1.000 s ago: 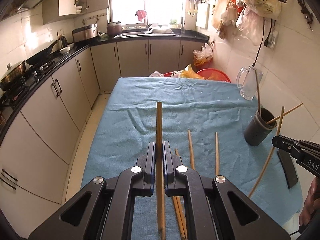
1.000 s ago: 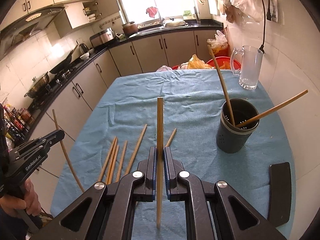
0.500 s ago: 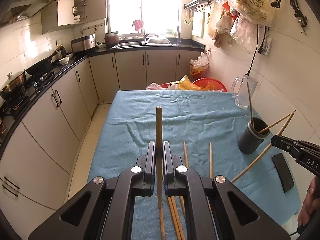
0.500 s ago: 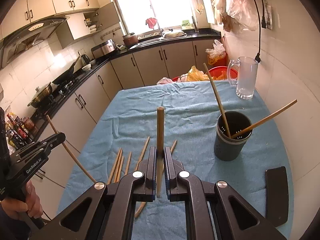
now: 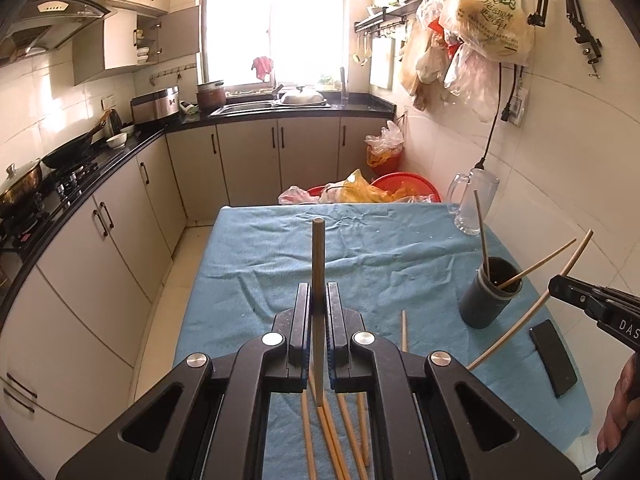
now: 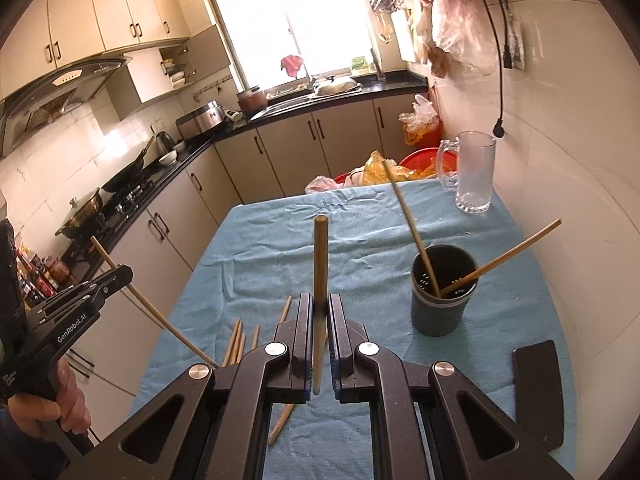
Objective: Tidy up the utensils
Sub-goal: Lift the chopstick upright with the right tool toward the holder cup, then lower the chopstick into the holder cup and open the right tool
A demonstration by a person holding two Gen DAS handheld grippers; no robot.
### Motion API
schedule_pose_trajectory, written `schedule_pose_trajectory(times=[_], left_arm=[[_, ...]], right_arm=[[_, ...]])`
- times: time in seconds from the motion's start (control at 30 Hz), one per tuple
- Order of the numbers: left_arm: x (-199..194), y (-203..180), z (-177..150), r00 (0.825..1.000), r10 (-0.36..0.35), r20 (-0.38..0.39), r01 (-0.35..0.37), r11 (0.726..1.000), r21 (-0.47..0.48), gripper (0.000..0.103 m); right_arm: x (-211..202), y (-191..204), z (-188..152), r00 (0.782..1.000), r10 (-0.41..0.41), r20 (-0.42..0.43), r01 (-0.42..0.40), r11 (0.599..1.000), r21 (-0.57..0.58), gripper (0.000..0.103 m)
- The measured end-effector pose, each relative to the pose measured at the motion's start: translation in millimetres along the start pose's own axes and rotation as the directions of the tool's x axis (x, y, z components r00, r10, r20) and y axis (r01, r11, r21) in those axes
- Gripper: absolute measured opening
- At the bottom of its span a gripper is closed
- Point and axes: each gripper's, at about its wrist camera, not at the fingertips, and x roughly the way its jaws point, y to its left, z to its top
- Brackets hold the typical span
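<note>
My left gripper (image 5: 318,294) is shut on a wooden chopstick (image 5: 319,252) that stands upright between its pads, lifted above the blue cloth. Several loose chopsticks (image 5: 346,428) lie on the cloth below it. My right gripper (image 6: 319,300) is shut on another chopstick (image 6: 320,256), also lifted. A dark utensil holder (image 6: 442,296) stands at the right with two chopsticks leaning in it. In the left wrist view the right gripper (image 5: 558,284) grips its chopstick (image 5: 524,320) just right of the holder (image 5: 488,300). The left gripper (image 6: 118,276) shows in the right wrist view, left of the loose chopsticks (image 6: 240,338).
A black phone (image 6: 536,392) lies on the cloth near the right front corner. A glass mug (image 6: 474,176) stands at the far right corner by the wall. Red tubs and bags (image 5: 384,192) sit behind the table. Kitchen cabinets (image 5: 100,248) run along the left.
Both grippers have risen with their chopsticks, whose lower ends have left the cloth. The table and holder now look farther below.
</note>
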Motion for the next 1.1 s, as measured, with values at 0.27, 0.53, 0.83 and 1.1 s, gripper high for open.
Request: schedule_pose_trajectory(times=[0.27,0.53,0.83,1.1], left_arm=[[3,-15,9,0.999,-0.034,0.002,0.034,0.999,0.021,0.006],[4,-33,18,0.997,-0.077,0.002,0.076,0.996,0.042,0.006],[9,-58,37,0.989,-0.148,-0.008,0.148,0.987,0.056,0.006],[13,-88,71,0.969,-0.246,-0.001,0.246,0.968,0.046,0.006]], right_arm=[[-19,-19,4,0.999,-0.031,0.032,0.029,0.998,0.053,0.007],[-36,-43,8,0.996,-0.063,0.057,0.056,0.992,0.111,0.007],[-55,-72,14,0.991,-0.097,0.091,0.080,0.982,0.170,0.007],[-69,-103,29,0.987,-0.103,0.125,0.070,0.967,0.243,0.007]])
